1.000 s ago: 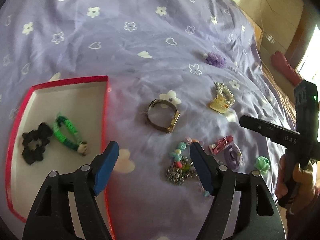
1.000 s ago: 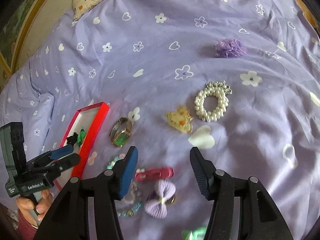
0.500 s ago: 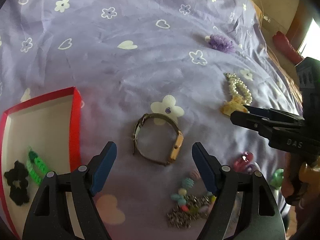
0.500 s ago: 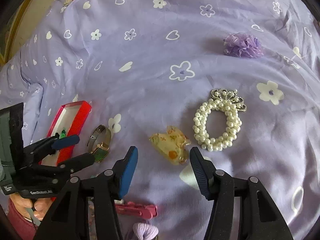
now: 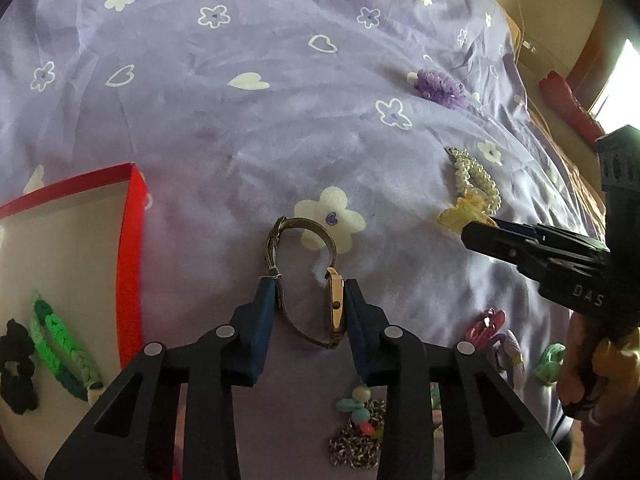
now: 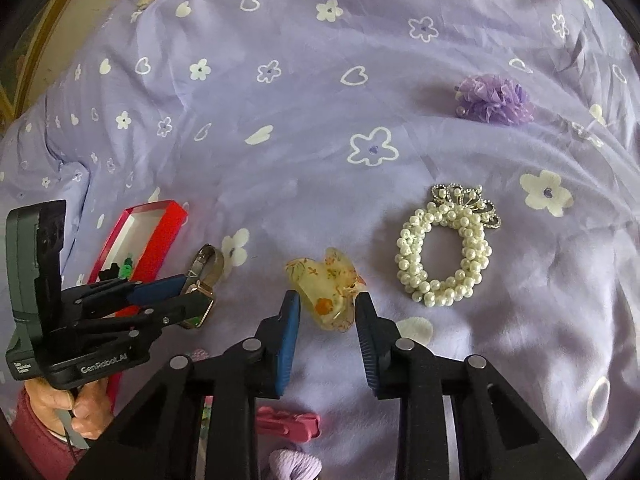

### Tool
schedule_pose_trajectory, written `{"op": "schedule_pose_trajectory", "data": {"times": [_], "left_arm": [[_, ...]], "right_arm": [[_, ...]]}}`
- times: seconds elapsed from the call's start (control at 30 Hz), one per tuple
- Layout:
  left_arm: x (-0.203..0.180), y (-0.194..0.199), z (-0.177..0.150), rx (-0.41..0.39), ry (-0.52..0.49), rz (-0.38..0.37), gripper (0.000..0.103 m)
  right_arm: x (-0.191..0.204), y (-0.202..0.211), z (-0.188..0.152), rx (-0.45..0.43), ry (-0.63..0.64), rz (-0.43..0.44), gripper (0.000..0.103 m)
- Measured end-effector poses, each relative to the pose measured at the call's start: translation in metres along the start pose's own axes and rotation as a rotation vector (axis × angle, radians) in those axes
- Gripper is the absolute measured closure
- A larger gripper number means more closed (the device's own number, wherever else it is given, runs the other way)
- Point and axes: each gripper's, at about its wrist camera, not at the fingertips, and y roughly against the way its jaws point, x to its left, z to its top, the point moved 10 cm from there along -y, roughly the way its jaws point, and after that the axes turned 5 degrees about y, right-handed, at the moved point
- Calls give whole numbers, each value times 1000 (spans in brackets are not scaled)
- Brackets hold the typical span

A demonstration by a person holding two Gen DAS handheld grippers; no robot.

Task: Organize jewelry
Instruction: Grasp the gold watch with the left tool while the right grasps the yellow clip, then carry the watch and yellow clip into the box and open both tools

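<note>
My left gripper has just been closing its jaws, and the watch lies between them on the bed: one blue pad sits against the mesh strap by the clasp, the other against the gold case, so I have the watch pinched across its loop. My right gripper has just been closing too, and its jaws now stand narrow on either side of the yellow flowered hair claw, the pads touching its sides.

Just beyond the claw, to its right, lies the pearl bracelet with a small silver crown on its far edge, apart from the claw. Further off on the purple bedspread rests a purple ruffled scrunchie.

To the left of my left gripper sits the red box, white inside, with a green braided band and a black scrunchie lying side by side in it. Nearer to me than the watch lies a beaded charm in a little heap. To the right of it are a pink clip, a lilac bow and a green piece, close together. In the right wrist view my left hand grips its handle, with a dark red sleeve at the wrist.
</note>
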Motion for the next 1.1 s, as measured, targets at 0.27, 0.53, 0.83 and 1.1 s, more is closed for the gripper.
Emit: {"op": "schedule_pose_trajectory", "data": {"times": [0.27, 0.53, 0.83, 1.1], "left_arm": [[8, 28, -10, -44, 46, -16, 73], [21, 71, -26, -103, 101, -31, 73], [55, 116, -48, -161, 168, -14, 73], [103, 141, -70, -190, 243, 37, 73]], "right_arm": [[18, 20, -6, -27, -6, 40, 75], [51, 27, -16, -31, 13, 86, 75], [112, 24, -25, -18, 66, 161, 75], [169, 12, -30, 3, 124, 219, 75]]}}
